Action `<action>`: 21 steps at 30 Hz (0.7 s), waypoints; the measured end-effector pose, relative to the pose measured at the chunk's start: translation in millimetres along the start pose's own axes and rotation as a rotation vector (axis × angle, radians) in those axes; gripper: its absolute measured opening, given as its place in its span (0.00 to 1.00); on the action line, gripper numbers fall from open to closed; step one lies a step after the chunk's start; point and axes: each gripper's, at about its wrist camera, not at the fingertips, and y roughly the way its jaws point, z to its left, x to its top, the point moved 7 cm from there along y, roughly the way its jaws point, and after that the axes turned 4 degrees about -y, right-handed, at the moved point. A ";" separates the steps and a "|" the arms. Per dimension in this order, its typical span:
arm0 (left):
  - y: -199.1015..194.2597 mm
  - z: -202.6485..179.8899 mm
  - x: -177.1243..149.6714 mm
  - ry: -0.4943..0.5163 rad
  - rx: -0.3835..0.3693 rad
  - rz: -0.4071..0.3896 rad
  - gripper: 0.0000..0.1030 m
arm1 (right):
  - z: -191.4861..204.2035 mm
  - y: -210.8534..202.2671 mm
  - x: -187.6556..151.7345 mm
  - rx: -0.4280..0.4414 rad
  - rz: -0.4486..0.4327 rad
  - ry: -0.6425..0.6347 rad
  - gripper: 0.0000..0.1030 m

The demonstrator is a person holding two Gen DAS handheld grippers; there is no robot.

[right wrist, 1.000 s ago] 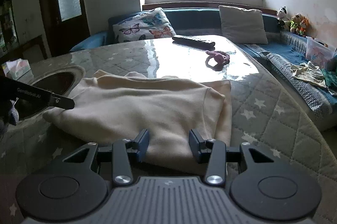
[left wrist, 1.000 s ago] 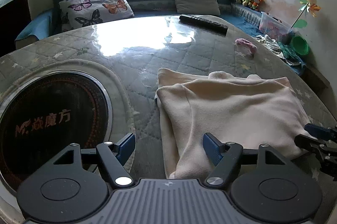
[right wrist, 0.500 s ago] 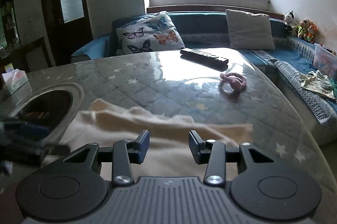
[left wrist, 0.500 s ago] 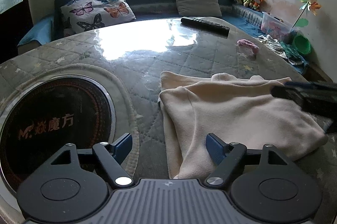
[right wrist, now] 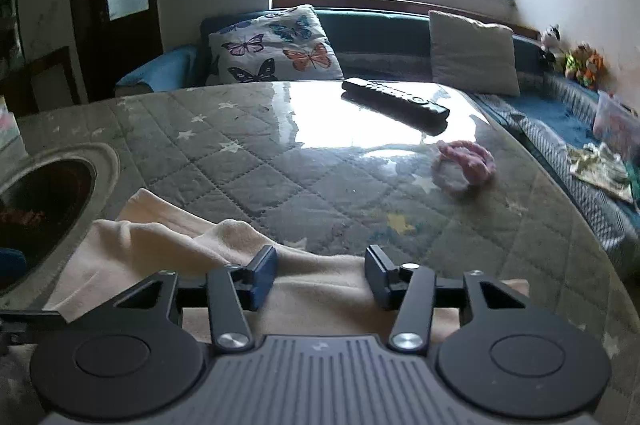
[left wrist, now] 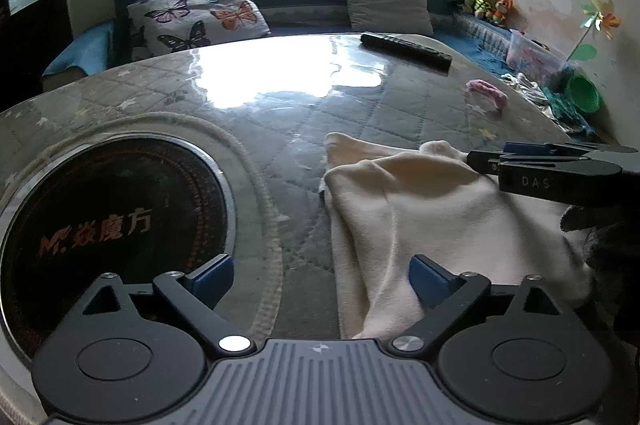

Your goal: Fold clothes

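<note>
Lying on the quilted table (left wrist: 280,113), the cream garment (left wrist: 420,225) is part-folded, its near edge beside the left gripper (left wrist: 320,275), whose jaws are opening with nothing pinched. The right gripper (right wrist: 320,265) hangs over the far edge, jaws opening, cloth under them but not clamped. A good next fold likely needs both corners caught evenly and carried over low. Beyond lie a remote (right wrist: 394,101) and pink band (right wrist: 464,161), well apart; the round hob (left wrist: 112,225) sits near the left side.

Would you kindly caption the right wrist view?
Right claw, opening, above cream garment on quilted table.
</note>
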 end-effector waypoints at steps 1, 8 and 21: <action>-0.9 0.8 -0.5 -0.004 0.003 -0.003 0.98 | 0.5 -0.4 2.2 0.003 -0.001 0.000 0.49; -5.1 9.2 -3.9 -0.042 0.017 -0.007 1.00 | 10.6 5.9 11.2 0.037 0.009 -0.003 0.56; -22.3 15.4 -14.1 -0.046 0.036 -0.007 1.00 | 21.7 -30.9 9.3 0.020 -0.034 -0.026 0.98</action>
